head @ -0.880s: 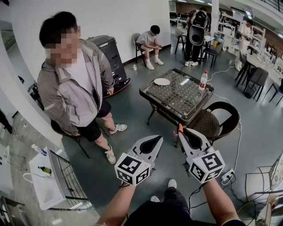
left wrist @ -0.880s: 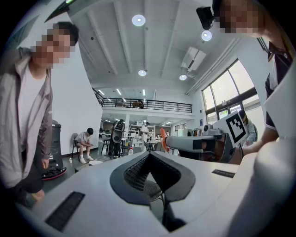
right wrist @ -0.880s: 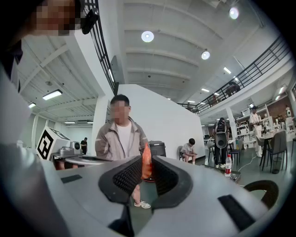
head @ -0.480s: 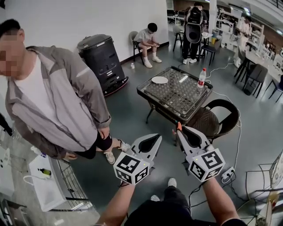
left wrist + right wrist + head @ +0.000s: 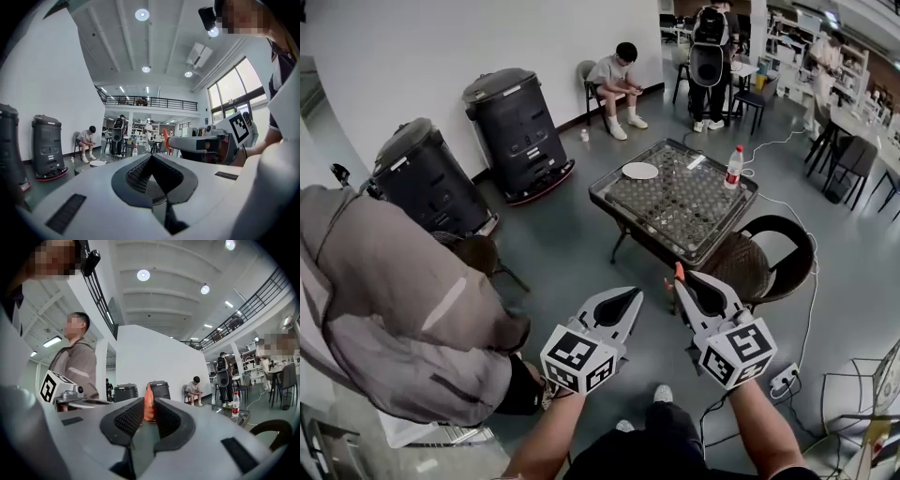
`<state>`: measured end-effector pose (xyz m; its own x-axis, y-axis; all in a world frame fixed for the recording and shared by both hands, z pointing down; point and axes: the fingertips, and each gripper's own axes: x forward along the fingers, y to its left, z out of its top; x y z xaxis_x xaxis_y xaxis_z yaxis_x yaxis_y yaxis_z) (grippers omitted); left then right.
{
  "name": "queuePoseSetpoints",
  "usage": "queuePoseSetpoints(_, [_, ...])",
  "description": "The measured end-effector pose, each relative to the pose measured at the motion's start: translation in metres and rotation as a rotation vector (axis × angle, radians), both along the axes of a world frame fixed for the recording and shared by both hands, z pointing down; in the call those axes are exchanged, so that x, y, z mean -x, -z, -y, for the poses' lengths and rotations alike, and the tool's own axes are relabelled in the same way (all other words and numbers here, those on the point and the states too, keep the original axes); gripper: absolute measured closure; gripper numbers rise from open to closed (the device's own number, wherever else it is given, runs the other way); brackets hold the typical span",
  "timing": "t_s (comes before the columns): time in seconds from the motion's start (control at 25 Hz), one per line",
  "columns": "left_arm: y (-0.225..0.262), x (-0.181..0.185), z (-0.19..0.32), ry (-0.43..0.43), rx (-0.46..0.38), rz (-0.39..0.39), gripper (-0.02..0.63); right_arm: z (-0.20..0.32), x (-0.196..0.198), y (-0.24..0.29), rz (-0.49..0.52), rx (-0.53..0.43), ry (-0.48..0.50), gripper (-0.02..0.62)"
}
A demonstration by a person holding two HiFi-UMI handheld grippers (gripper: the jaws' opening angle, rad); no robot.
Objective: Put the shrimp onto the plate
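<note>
Right gripper view shows the orange shrimp (image 5: 148,394) pinched upright between the fingertips of the right gripper (image 5: 149,405), its upper end sticking out above the dark pads, which are closed narrowly on it. From the head view the shrimp (image 5: 680,271) shows as a small orange tip at the end of the right gripper (image 5: 681,284), held in the air over the grey floor. Just beside it on the left, the left gripper (image 5: 636,295) has its fingertips drawn together with nothing between them; its own view shows the left gripper (image 5: 151,156) closed and empty. Ahead of both sets of fingers stands a low glass-topped table (image 5: 637,225), well apart from them, with the white plate (image 5: 640,171) near its far corner and a bottle (image 5: 733,167) at its right edge. A wicker chair (image 5: 787,225) sits right of the fingers, and a person in a grey jacket (image 5: 403,319) bends close on the left.
</note>
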<state>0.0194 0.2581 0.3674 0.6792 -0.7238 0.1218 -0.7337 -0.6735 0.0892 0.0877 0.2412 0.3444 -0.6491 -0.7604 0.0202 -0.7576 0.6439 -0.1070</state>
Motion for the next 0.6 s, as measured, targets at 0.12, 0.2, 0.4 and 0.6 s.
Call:
queuePoseSetpoints(0.12, [-0.003, -0.001, 0.022, 0.022, 0.005, 0.014, 0.598, 0.023, -0.001, -0.004, 0.002, 0.002, 0.027, 0.526])
queuePoseSetpoints(0.2, [-0.004, 0.000, 0.036, 0.038, 0.007, 0.021, 0.598, 0.038, -0.002, -0.005, 0.001, -0.001, 0.044, 0.526])
queuePoseSetpoints(0.4, [0.000, -0.011, 0.069, 0.088, 0.011, 0.027, 0.598, 0.077, -0.015, 0.001, 0.008, -0.005, 0.087, 0.526])
queuePoseSetpoints(0.6, [0.001, -0.017, 0.098, 0.124, 0.018, 0.028, 0.598, 0.111, -0.021, 0.002, 0.011, -0.003, 0.115, 0.526])
